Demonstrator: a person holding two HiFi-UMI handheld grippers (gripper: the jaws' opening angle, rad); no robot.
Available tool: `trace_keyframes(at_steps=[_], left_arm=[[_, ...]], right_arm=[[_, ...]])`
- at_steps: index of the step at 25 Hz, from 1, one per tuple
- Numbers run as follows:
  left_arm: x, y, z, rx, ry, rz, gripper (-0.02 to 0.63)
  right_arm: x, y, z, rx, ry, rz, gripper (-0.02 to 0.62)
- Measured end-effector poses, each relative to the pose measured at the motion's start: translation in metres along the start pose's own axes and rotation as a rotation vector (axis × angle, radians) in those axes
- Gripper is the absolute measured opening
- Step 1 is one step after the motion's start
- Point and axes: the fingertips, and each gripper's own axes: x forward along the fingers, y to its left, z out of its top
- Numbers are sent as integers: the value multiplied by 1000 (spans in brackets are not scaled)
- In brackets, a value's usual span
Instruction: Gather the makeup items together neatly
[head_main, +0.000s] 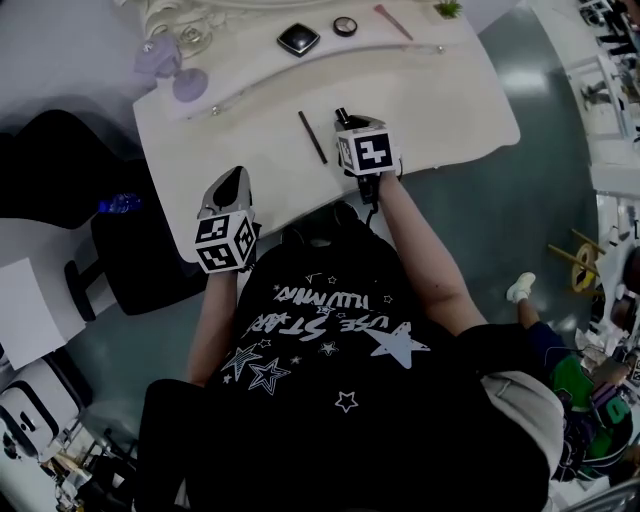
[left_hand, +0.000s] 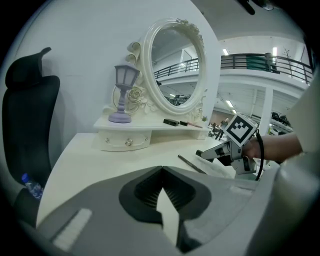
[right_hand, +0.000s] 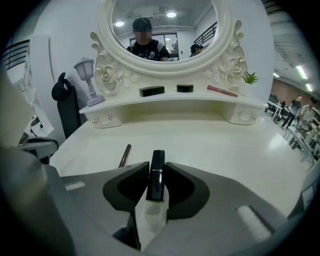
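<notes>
Right gripper, clamped on the black lipstick over the vanity tabletop just right of the brown pencil, should lower slowly and lay the tube parallel beside that pencil, with the left gripper, closed on nothing, clear of these 2 items.

My right hand-held gripper looks matt grey plastic, its lipstick glossy black, the table smooth satin cream.
</notes>
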Motion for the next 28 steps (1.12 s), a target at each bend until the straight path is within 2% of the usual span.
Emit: trace_keyframes(at_steps=[7,21,28], left_arm=[[-1,5,-3,13,8,-34,2],[-7,10,-2,16,-7,-43,2],[-11,9,7,11,-39,-48,2]], right_arm=[[10,12,-5,-6,7,-5,129],[15,20,-12,-10,28,7,136],[-3,18,9,12,-28,20,241]])
